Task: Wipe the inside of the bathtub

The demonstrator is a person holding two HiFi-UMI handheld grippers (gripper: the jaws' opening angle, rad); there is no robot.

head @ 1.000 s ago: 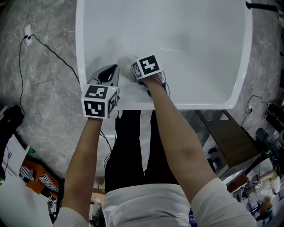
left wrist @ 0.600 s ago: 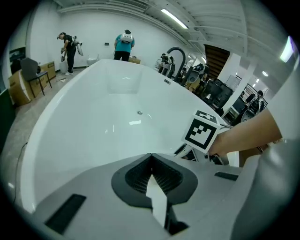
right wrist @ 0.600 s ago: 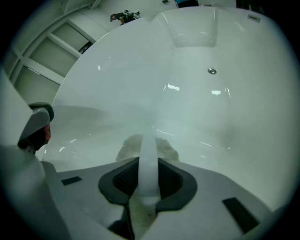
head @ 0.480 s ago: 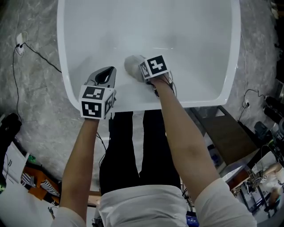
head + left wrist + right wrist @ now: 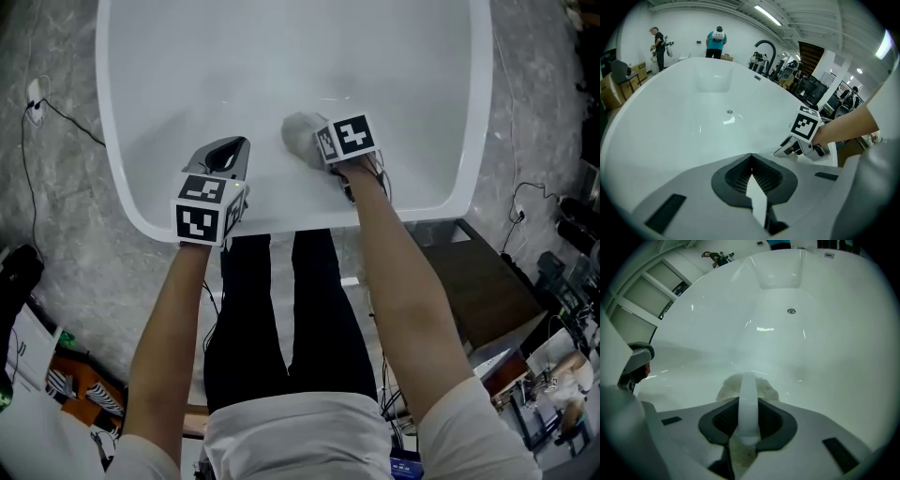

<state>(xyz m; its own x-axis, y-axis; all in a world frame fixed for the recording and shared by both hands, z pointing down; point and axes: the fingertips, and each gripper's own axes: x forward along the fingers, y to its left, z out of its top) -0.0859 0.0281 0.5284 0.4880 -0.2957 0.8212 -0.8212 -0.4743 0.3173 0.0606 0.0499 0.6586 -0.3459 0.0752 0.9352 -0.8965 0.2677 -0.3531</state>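
The white bathtub (image 5: pixel 281 56) fills the top of the head view. My right gripper (image 5: pixel 321 142) is low inside it, shut on a pale grey fluffy sponge (image 5: pixel 298 129) pressed to the tub's near inner wall. In the right gripper view the sponge (image 5: pixel 749 386) bulges past the jaw tips of that gripper (image 5: pixel 748 397). My left gripper (image 5: pixel 231 148) is shut with nothing in it, resting over the tub's near rim; its jaws (image 5: pixel 751 158) meet at the tip. The left gripper view shows the right gripper (image 5: pixel 806 137) to its right.
The drain (image 5: pixel 791 311) lies in the tub floor ahead. A black curved faucet (image 5: pixel 765 47) stands beyond the far rim, with people at the back of the room. Cables (image 5: pixel 56 117) run over the grey floor on the left; a dark stand (image 5: pixel 487 281) is at the right.
My right gripper has slid the sponge to the right along the tub wall, away from the left gripper. The left gripper has kept its place by the rim.
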